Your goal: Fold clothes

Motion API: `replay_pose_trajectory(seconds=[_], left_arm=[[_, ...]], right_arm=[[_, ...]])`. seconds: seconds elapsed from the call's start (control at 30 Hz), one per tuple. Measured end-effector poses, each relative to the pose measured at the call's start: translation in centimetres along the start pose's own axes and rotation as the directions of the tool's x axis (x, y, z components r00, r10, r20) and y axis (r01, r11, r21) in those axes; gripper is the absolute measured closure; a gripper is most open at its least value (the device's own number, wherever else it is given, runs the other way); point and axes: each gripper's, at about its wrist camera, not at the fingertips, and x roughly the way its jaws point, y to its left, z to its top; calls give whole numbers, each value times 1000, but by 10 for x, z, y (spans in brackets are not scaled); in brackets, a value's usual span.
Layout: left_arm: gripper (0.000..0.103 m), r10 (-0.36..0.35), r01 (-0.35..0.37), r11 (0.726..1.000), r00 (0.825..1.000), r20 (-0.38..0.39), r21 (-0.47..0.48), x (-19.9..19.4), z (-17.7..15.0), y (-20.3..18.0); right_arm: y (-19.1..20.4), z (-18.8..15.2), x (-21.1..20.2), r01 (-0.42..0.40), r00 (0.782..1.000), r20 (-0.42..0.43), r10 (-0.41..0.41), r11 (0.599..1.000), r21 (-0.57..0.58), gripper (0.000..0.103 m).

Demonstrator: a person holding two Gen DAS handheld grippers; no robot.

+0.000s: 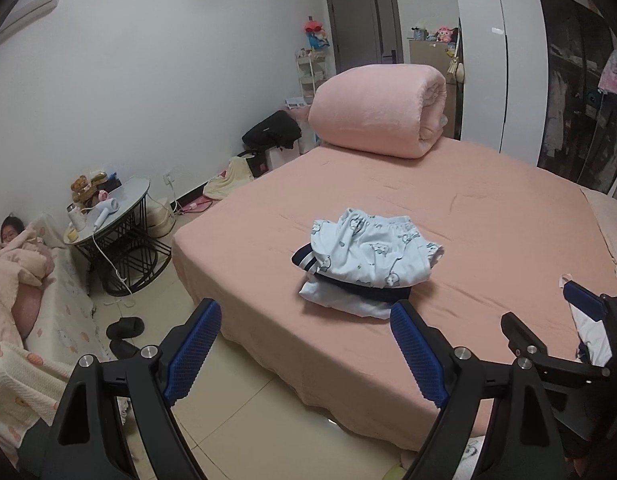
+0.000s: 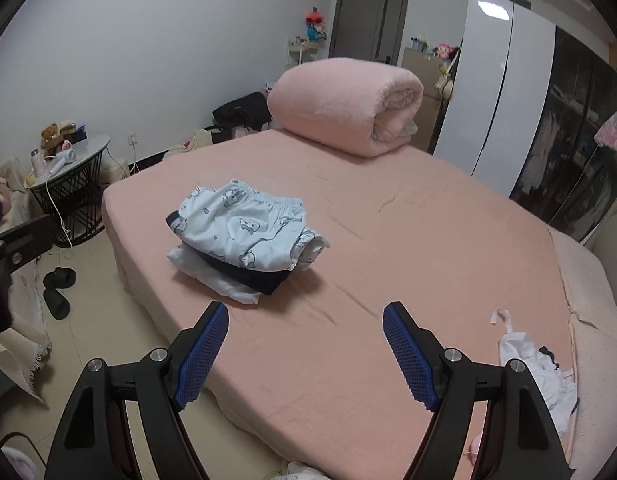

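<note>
A stack of folded clothes (image 1: 368,264) (image 2: 244,240) lies on the pink bed (image 1: 488,208) (image 2: 408,232), with pale blue bear-print shorts on top and dark and white pieces beneath. My left gripper (image 1: 305,305) is open and empty, held over the bed's near corner just short of the stack. My right gripper (image 2: 306,308) (image 1: 548,312) is also open and empty above the sheet, to the right of the stack. A crumpled white garment (image 2: 540,364) (image 1: 588,332) lies at the bed's near right edge, beside the right gripper.
A rolled pink quilt (image 1: 380,108) (image 2: 344,108) sits at the bed's far end. Left of the bed are a round side table (image 1: 112,220) with a hair dryer, black slippers (image 1: 124,328) on the tiled floor, and a person lying under a blanket (image 1: 12,236). A wardrobe (image 1: 496,60) stands on the right.
</note>
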Motion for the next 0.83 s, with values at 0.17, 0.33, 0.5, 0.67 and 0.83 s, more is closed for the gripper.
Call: replay_pose_trajectory(seconds=[0.17, 0.33, 0.5, 0.67, 0.83], left_arm=[[16, 25, -25, 1000, 1000, 5, 10, -6, 0, -5], [16, 28, -28, 1000, 1000, 0, 14, -6, 0, -5], [16, 26, -26, 1000, 1000, -5, 14, -6, -1, -4], [16, 38, -38, 999, 999, -14, 17, -2, -1, -2], [16, 54, -53, 998, 998, -26, 25, 2, -2, -1]], right_arm=[[-5, 0, -28, 3, 998, 59, -3, 1000, 5, 21], [-11, -3, -32, 29, 998, 48, -29, 1000, 3, 19], [-14, -4, -29, 47, 998, 35, -47, 999, 9, 19], [-10, -5, -24, 43, 999, 21, -43, 999, -2, 19], [-4, -5, -19, 28, 1000, 7, -28, 999, -19, 19]])
